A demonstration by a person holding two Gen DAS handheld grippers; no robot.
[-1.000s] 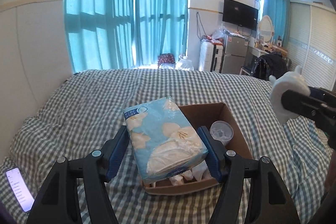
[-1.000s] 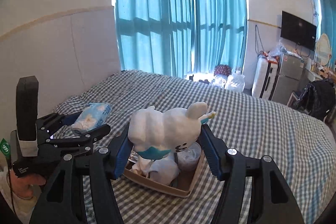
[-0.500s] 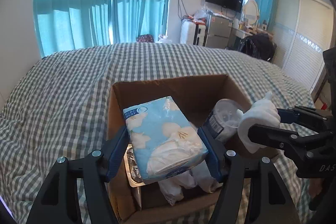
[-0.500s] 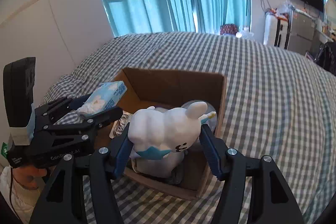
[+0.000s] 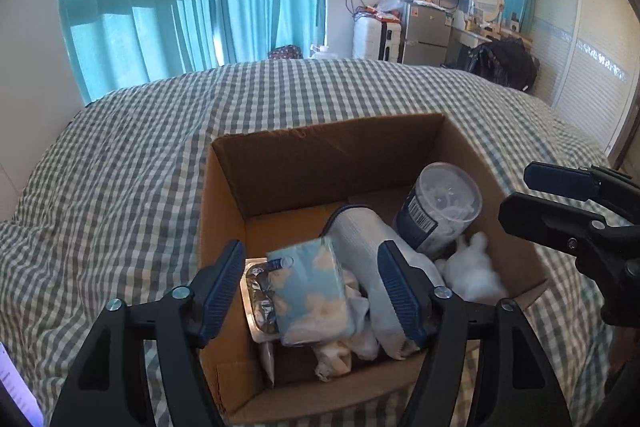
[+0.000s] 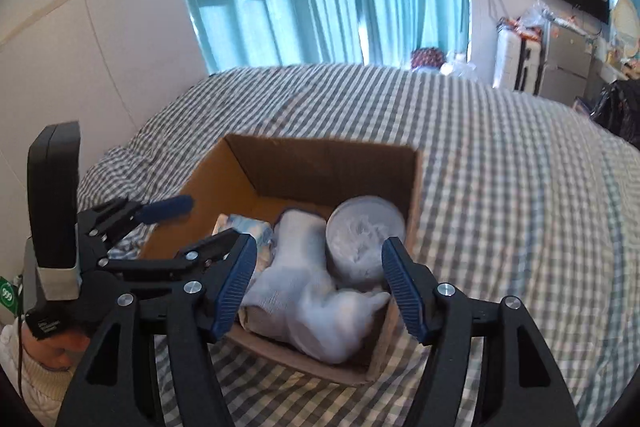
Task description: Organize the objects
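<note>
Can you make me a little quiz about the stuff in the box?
1. True or false: the left gripper is squeezing the light-blue flowered tissue pack.
2. Which sits at the brown cardboard box's far right corner?
A. a red ball
B. the clear round plastic tub
C. a green book
3. Fill in: the white plush toy lies ___ the box.

Key: 1 false, its fingers are spread and the pack lies in the box. 2 B. 3 inside.

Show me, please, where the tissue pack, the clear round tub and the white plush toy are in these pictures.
tissue pack (image 5: 310, 293): left wrist view, middle of its blue printed top face.
clear round tub (image 5: 442, 213): left wrist view, on its side wall near the lid.
white plush toy (image 6: 340, 323): right wrist view, middle of its blurred body.
</note>
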